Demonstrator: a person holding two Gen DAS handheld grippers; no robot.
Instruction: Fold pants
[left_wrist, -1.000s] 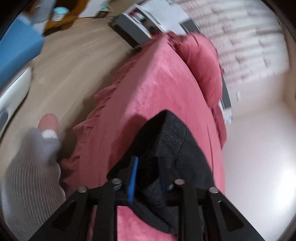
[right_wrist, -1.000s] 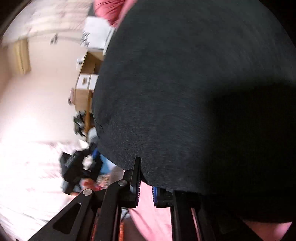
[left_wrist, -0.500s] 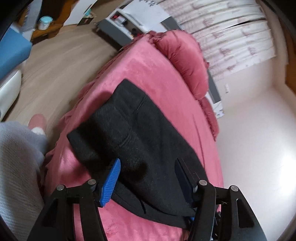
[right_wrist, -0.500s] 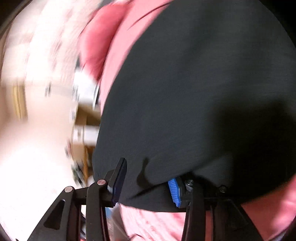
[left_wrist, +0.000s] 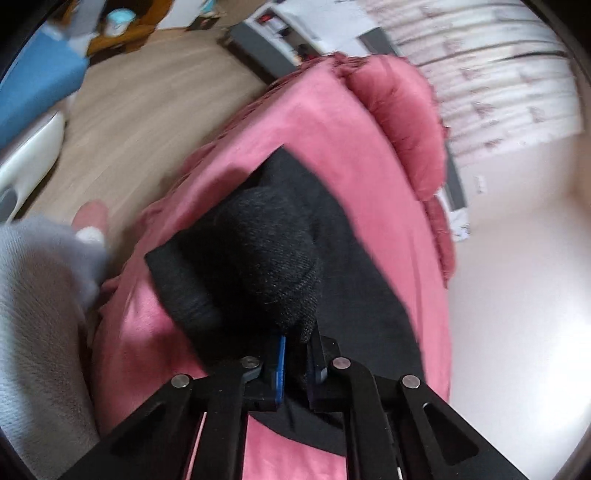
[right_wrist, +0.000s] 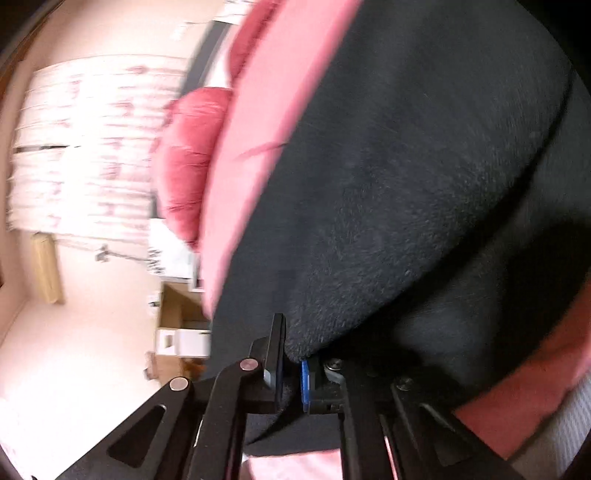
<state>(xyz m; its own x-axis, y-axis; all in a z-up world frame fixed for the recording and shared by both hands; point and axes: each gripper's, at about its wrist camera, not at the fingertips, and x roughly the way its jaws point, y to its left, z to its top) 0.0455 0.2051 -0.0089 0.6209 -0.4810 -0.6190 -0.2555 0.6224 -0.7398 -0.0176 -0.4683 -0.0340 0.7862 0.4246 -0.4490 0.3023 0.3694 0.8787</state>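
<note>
A pink bedspread (left_wrist: 332, 147) fills your left wrist view from 12 to 6 o'clock, with a red pillow (left_wrist: 402, 110) at 1 o'clock. On the spread lie the black pants (left_wrist: 362, 280), partly folded — one bunched layer rises toward the camera at centre. Your left gripper (left_wrist: 295, 354), at 6 o'clock, is pinched narrow on that lifted fabric. Your right gripper (right_wrist: 291, 365), also at 6 o'clock, is clamped on another edge of the pants — dark cloth covers that view's right half.
</note>
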